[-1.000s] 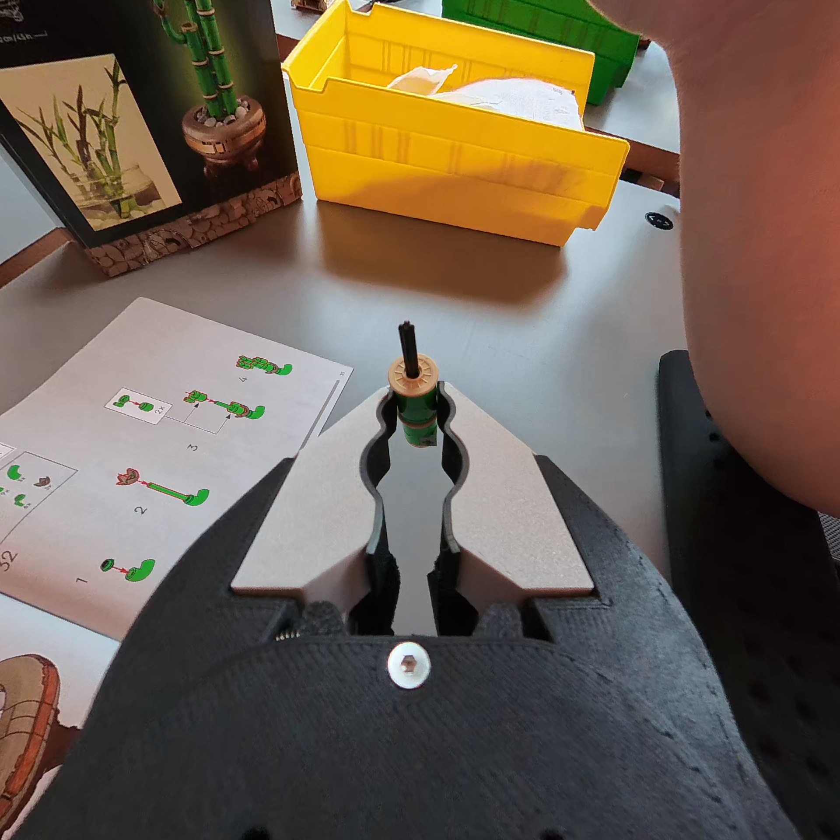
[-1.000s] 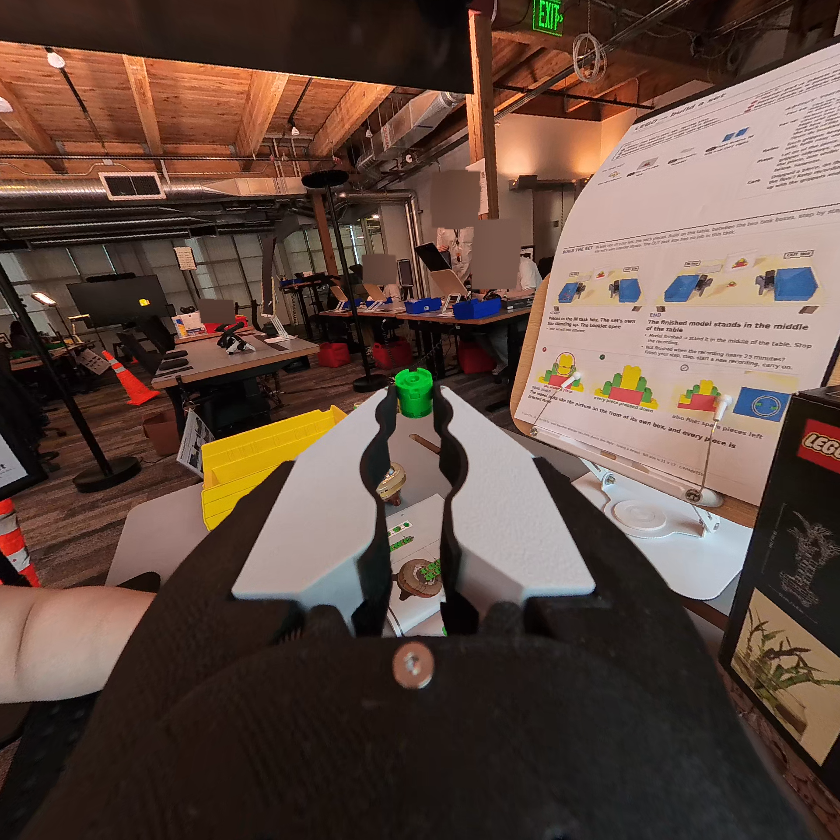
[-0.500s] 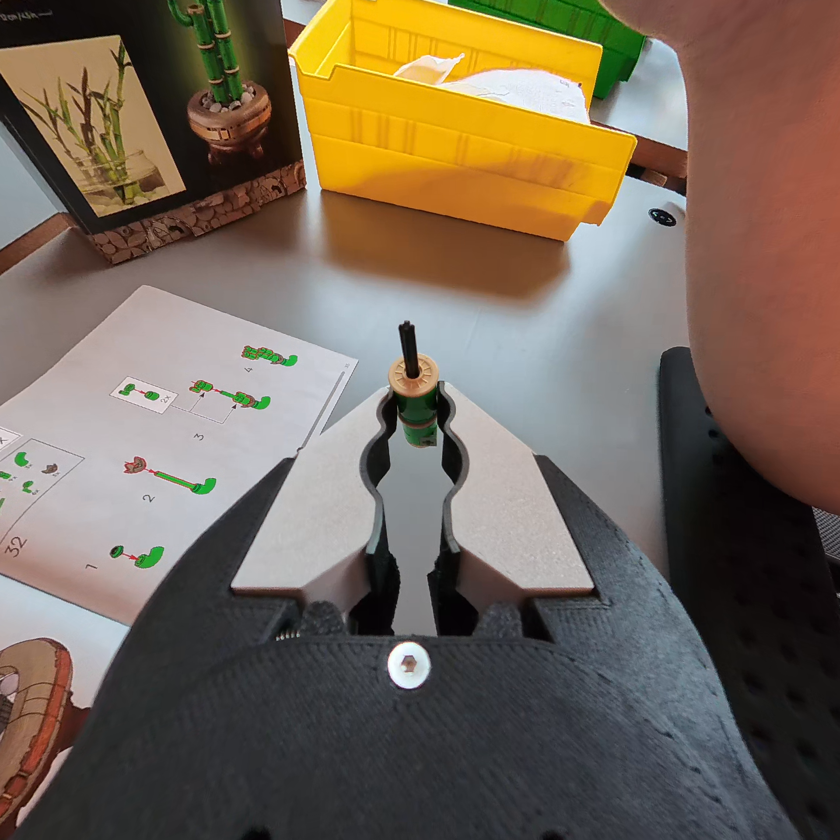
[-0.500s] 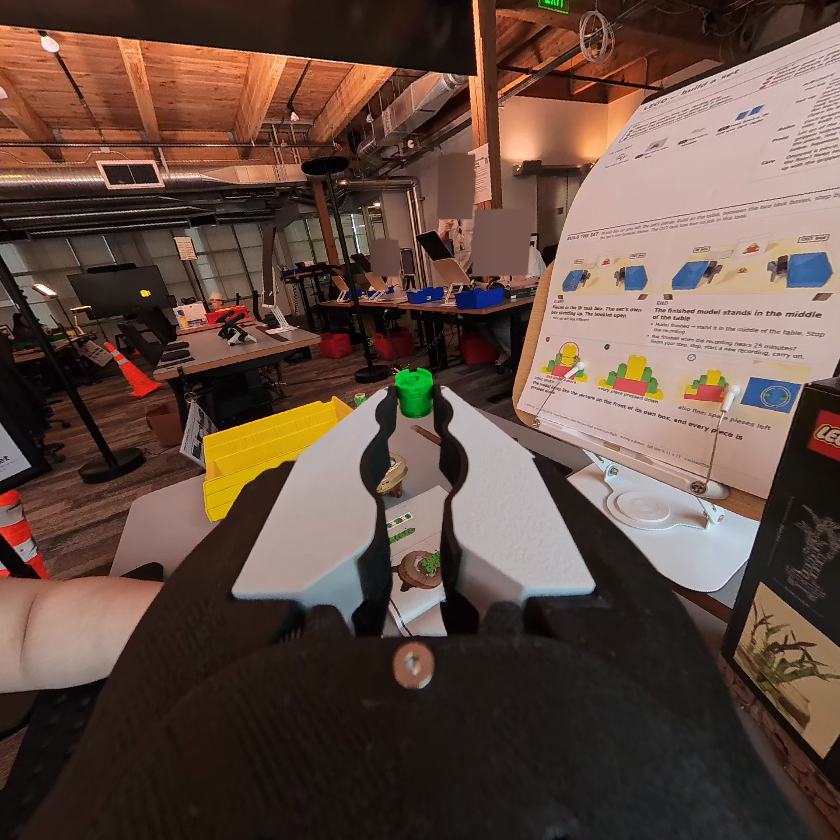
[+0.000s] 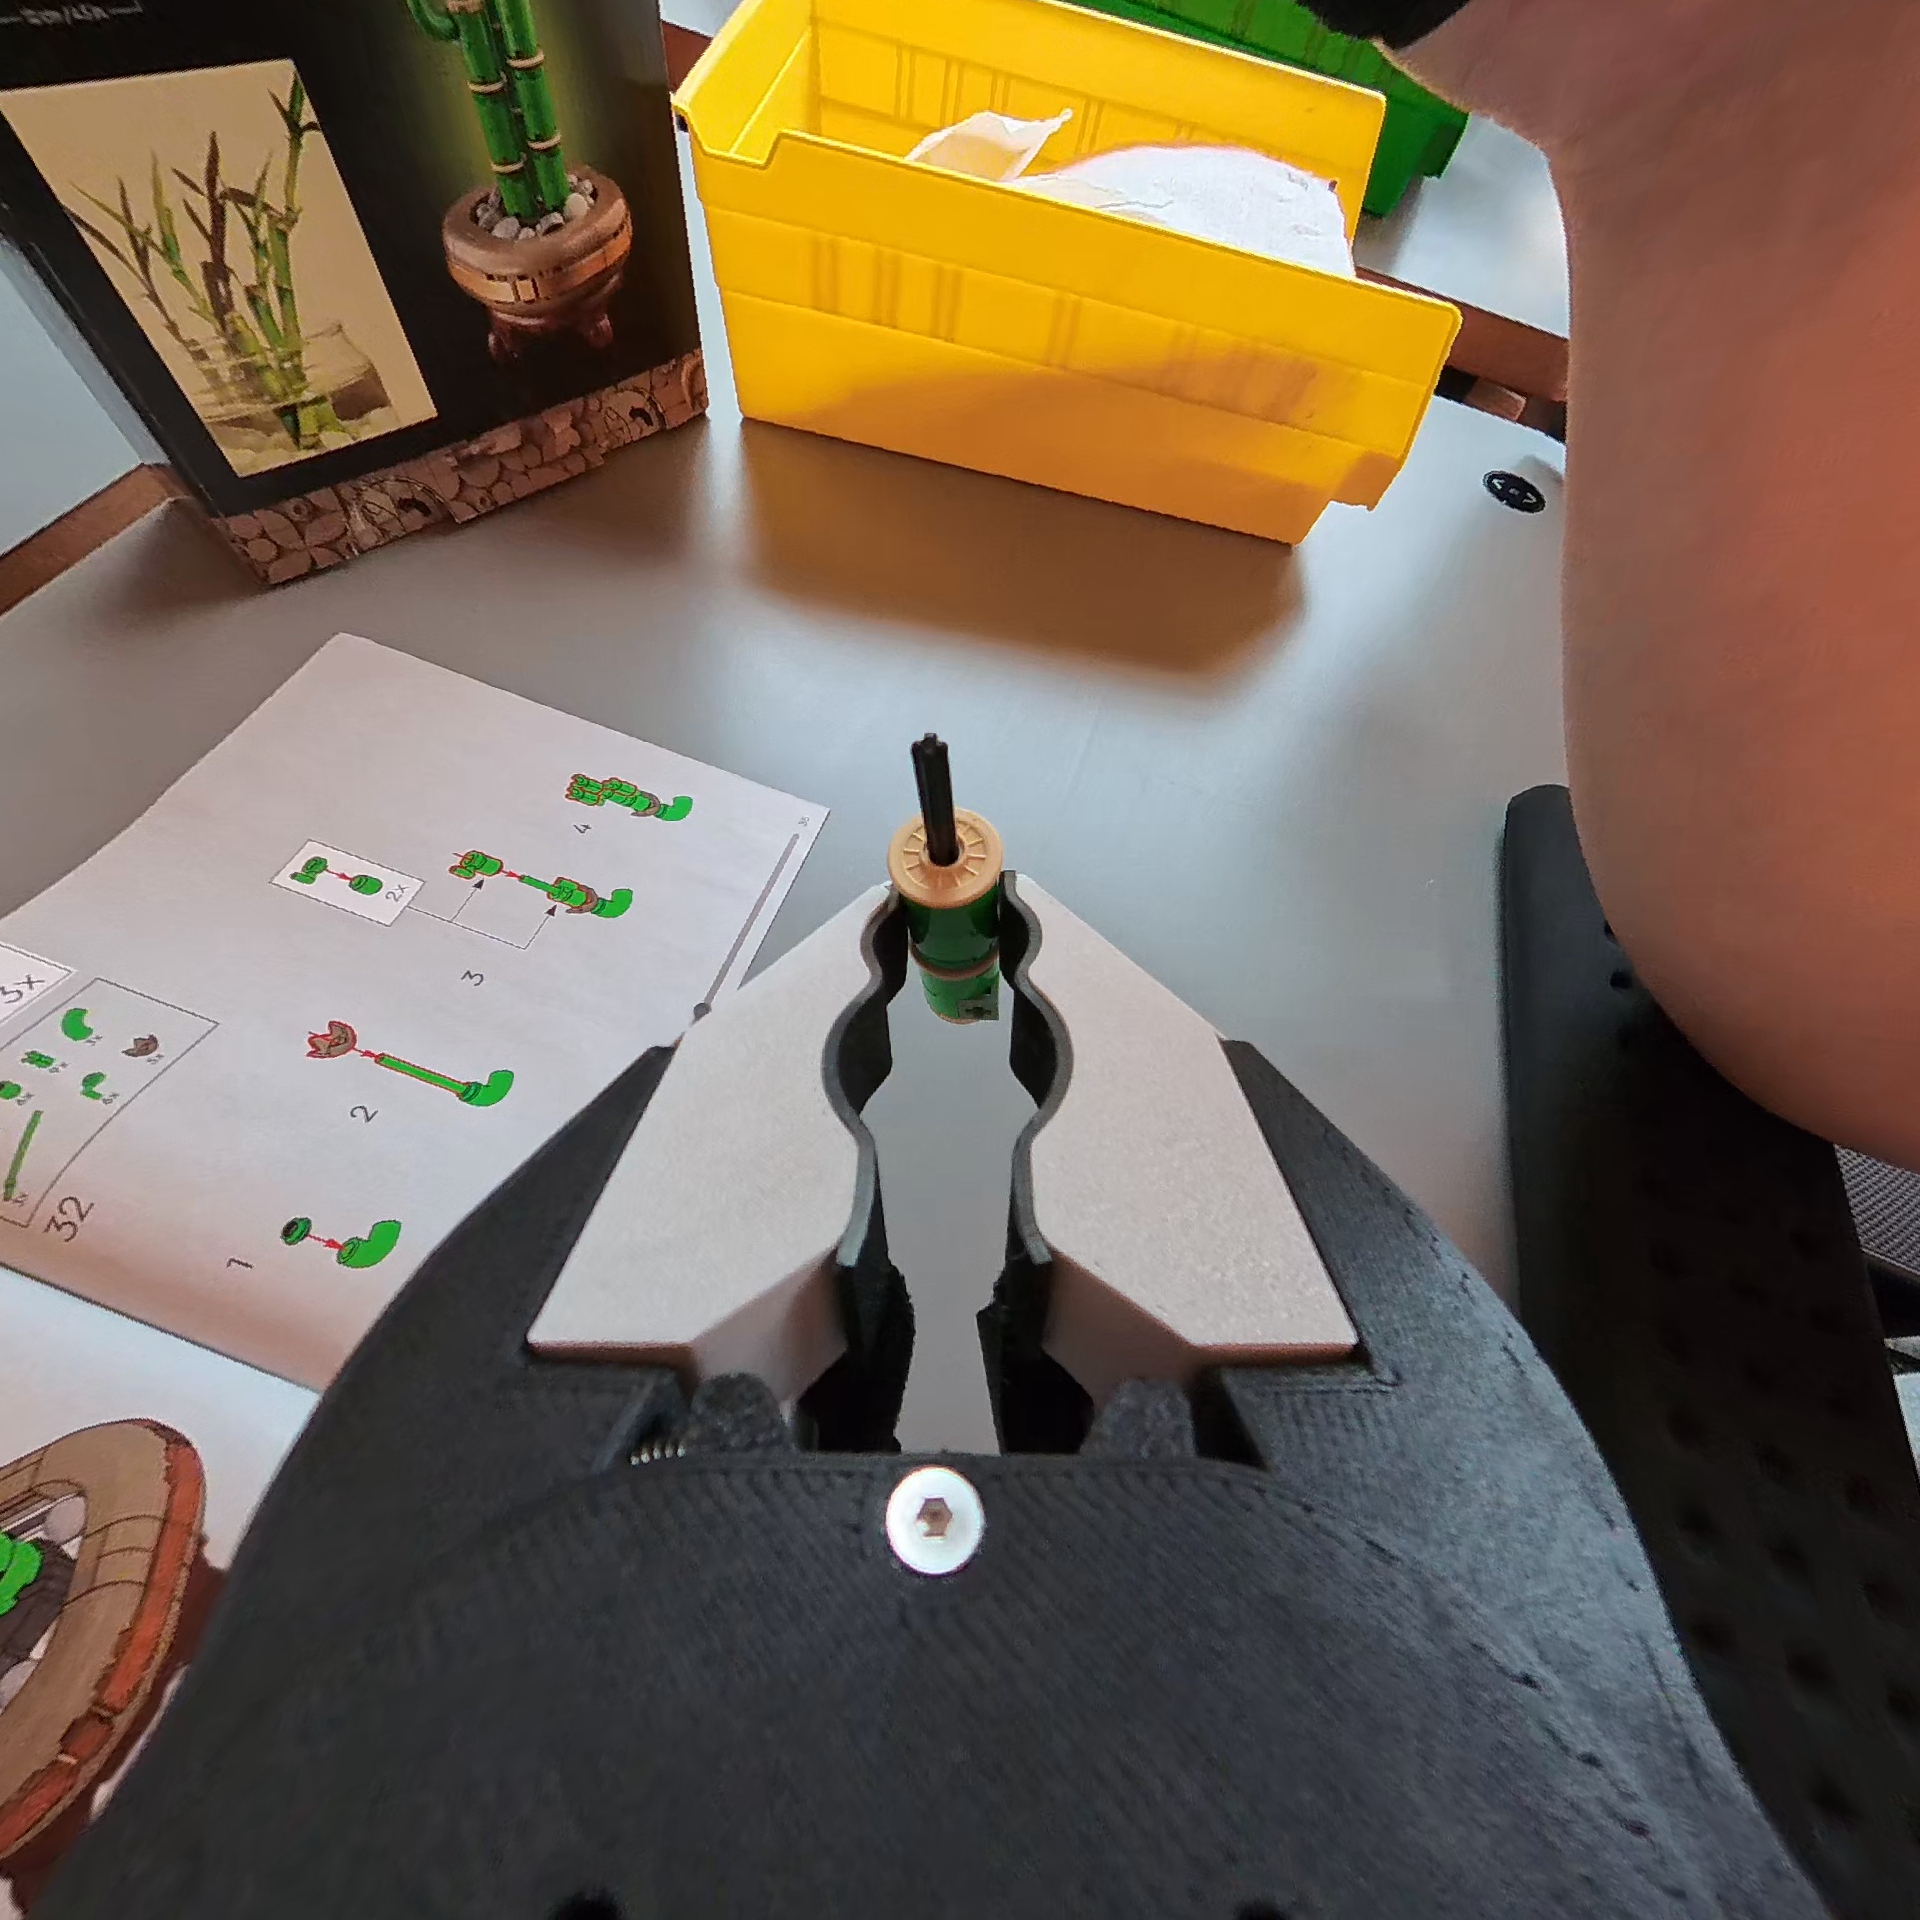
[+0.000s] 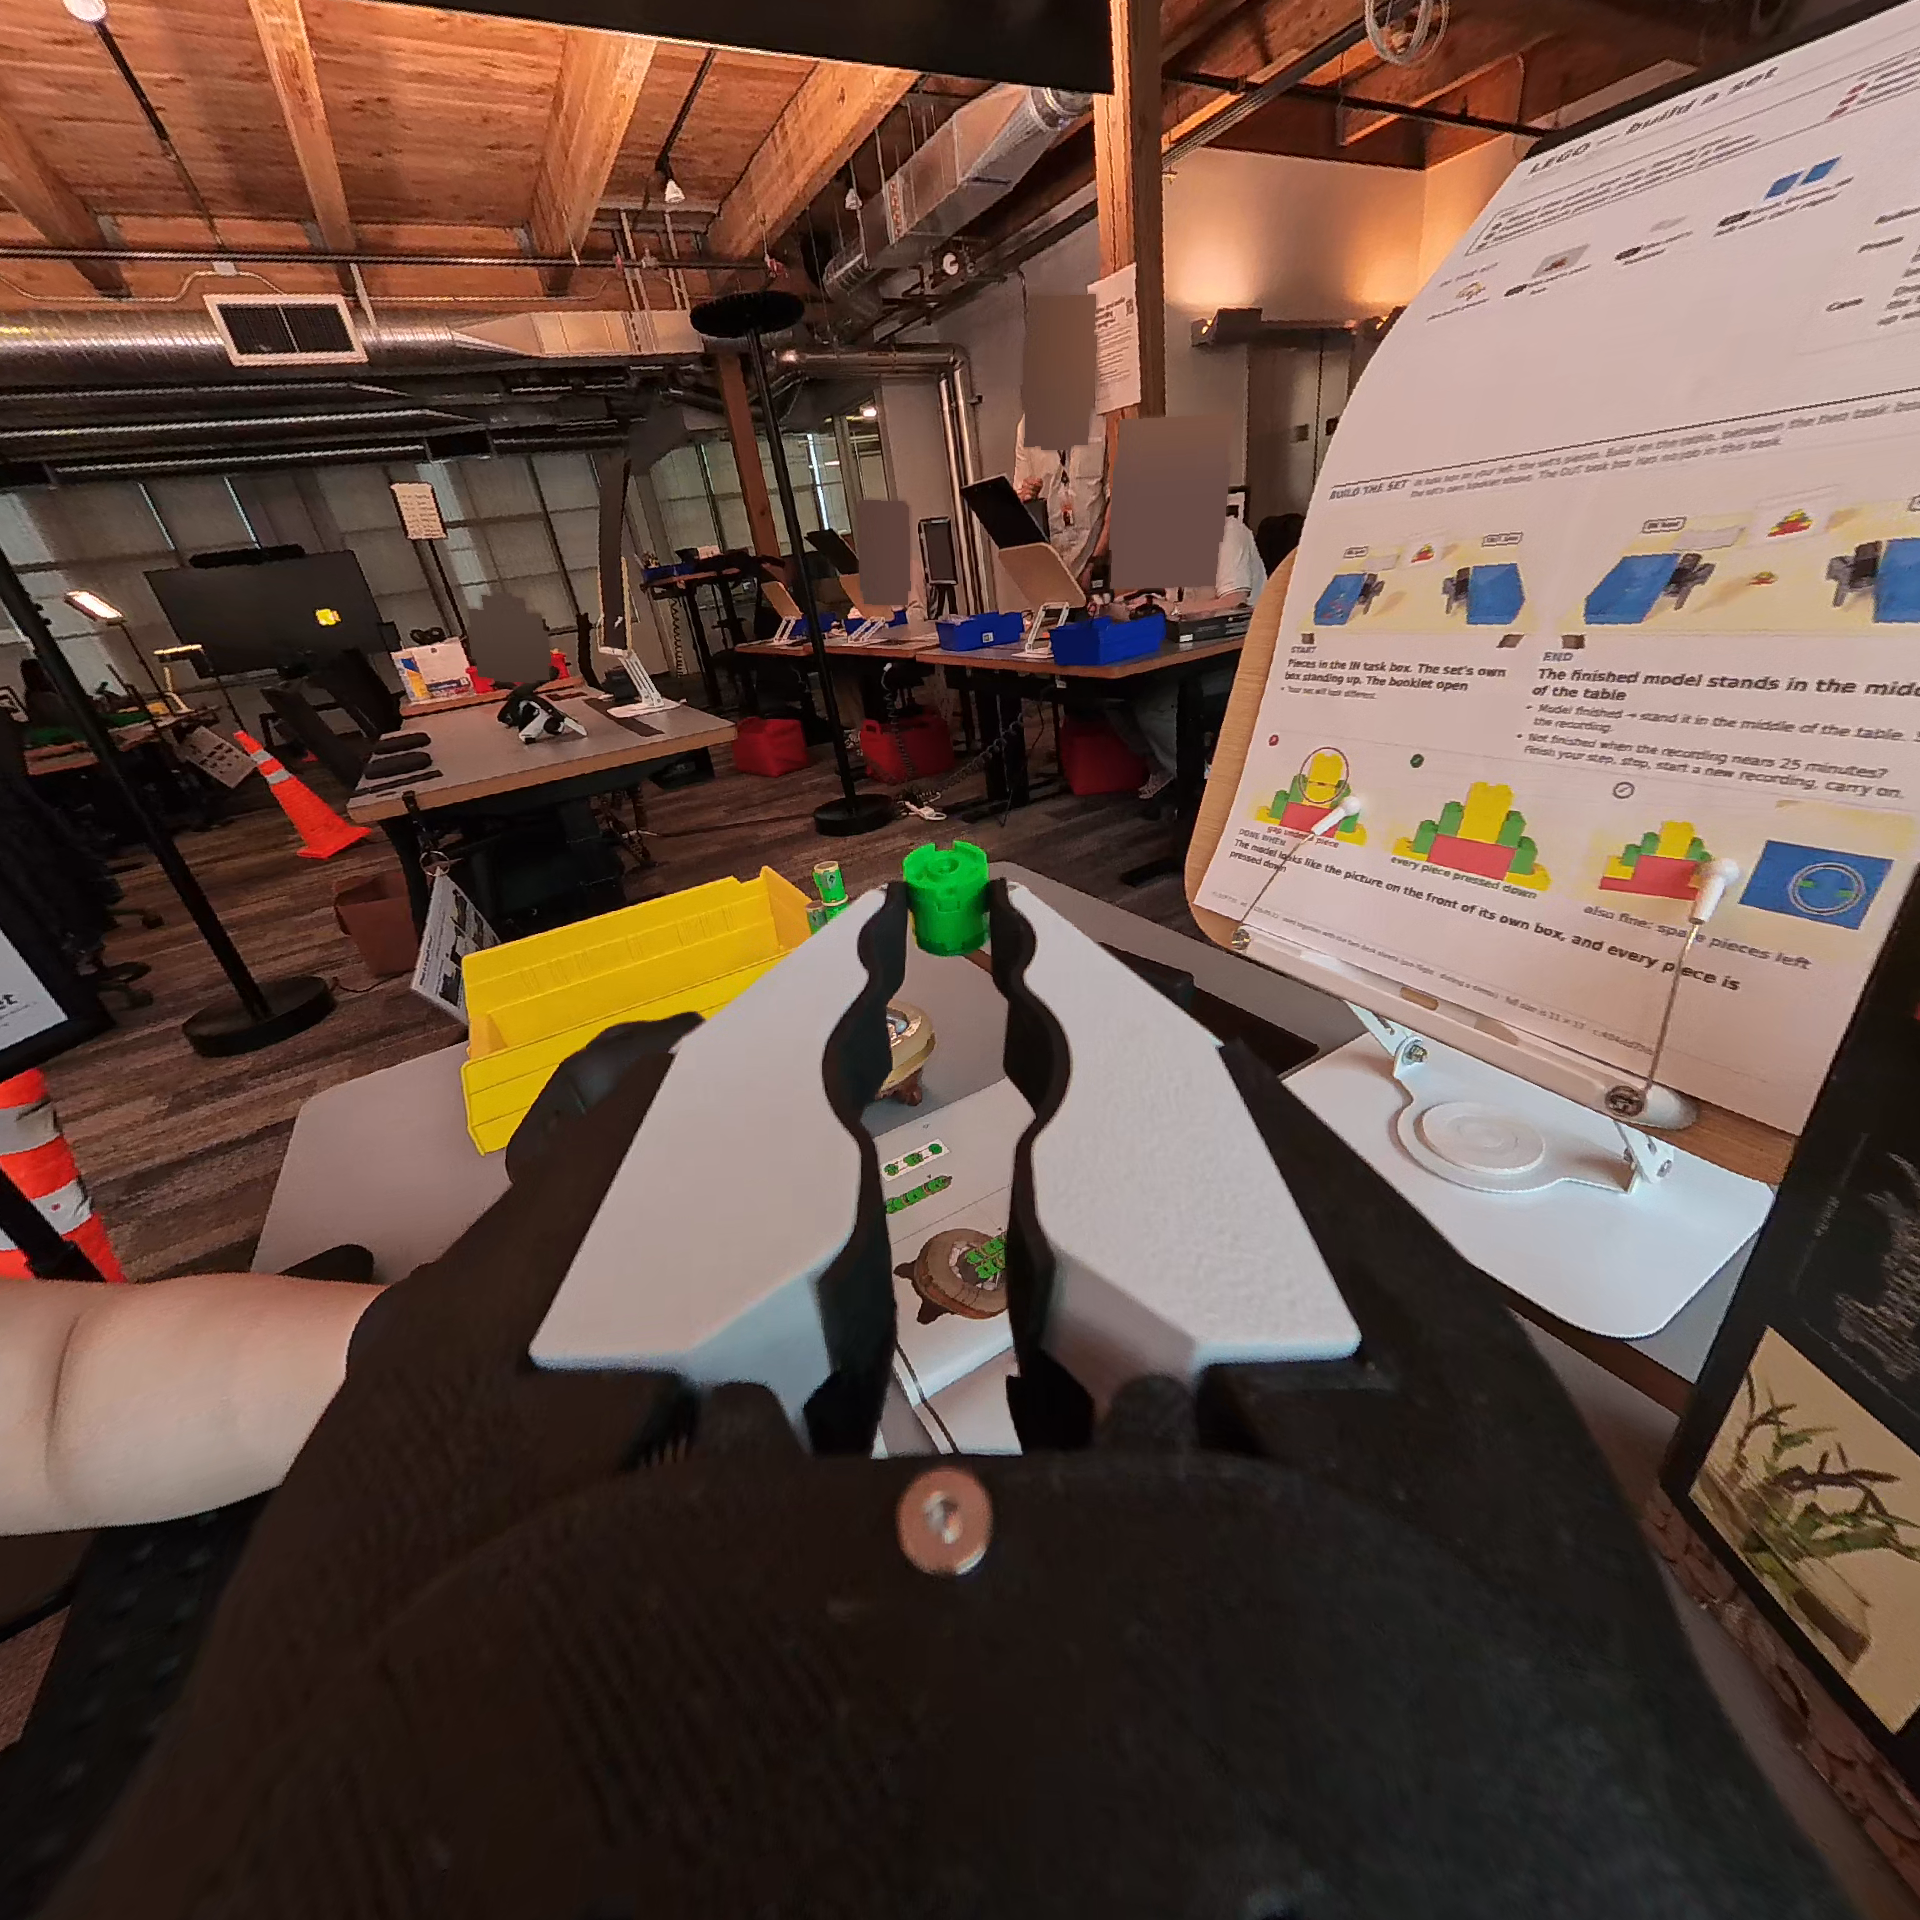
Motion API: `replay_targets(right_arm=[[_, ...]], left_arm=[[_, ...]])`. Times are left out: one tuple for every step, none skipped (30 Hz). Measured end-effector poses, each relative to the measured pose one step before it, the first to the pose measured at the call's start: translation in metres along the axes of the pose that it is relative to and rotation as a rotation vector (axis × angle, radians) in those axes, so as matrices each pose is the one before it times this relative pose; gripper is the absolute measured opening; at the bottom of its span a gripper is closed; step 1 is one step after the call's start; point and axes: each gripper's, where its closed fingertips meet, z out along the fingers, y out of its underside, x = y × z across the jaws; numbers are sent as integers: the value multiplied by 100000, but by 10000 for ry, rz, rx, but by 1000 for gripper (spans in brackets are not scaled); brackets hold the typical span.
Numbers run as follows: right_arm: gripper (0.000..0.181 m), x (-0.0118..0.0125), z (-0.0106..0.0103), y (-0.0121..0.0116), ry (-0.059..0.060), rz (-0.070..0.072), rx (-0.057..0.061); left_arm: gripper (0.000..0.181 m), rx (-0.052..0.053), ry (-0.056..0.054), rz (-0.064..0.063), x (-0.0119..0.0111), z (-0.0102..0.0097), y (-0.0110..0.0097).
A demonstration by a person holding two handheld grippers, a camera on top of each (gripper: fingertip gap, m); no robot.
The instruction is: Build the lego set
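Note:
My left gripper [image 5: 948, 914] is shut on a bamboo stalk piece [image 5: 951, 930]: dark green round bricks with a tan disc on top and a black axle [image 5: 930, 795] sticking out past the tips. It hangs above the grey table [image 5: 1039, 707]. My right gripper [image 6: 945, 909] is shut on a bright green round brick [image 6: 943, 896] at its fingertips, held in the air. The open instruction booklet [image 5: 395, 987] lies at the left, and shows in the right wrist view [image 6: 940, 1236] between the fingers. A brown pot base [image 5: 73, 1590] sits at the lower left.
A yellow bin [image 5: 1039, 281] holding white bags stands at the back, a green bin [image 5: 1392, 94] behind it. The set's box [image 5: 343, 249] stands at the back left. A forearm [image 5: 1745, 520] fills the right. An instruction board on a stand [image 6: 1621, 665] and a second yellow bin [image 6: 623, 987] show in the right wrist view. About 20 centimetres separates my left fingertips from my right. The brown pot base [image 5: 73, 1590] is about 20 centimetres from my left fingertips.
Both grippers kept their holds. The left wrist view shifted slightly, with booklet, box and bin sliding rightward in frame. The right gripper tilted a little lower toward the table.

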Motion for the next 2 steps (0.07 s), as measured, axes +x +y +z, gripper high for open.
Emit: replay_targets(right_arm=[[15, -26, 67, 72, -9, -4, -29], [15, -24, 85, 71, -14, 3, -28]], left_arm=[[15, 4, -9, -15, -82, -85, -18], [15, -3, 5, -18, -82, -92, -11]])
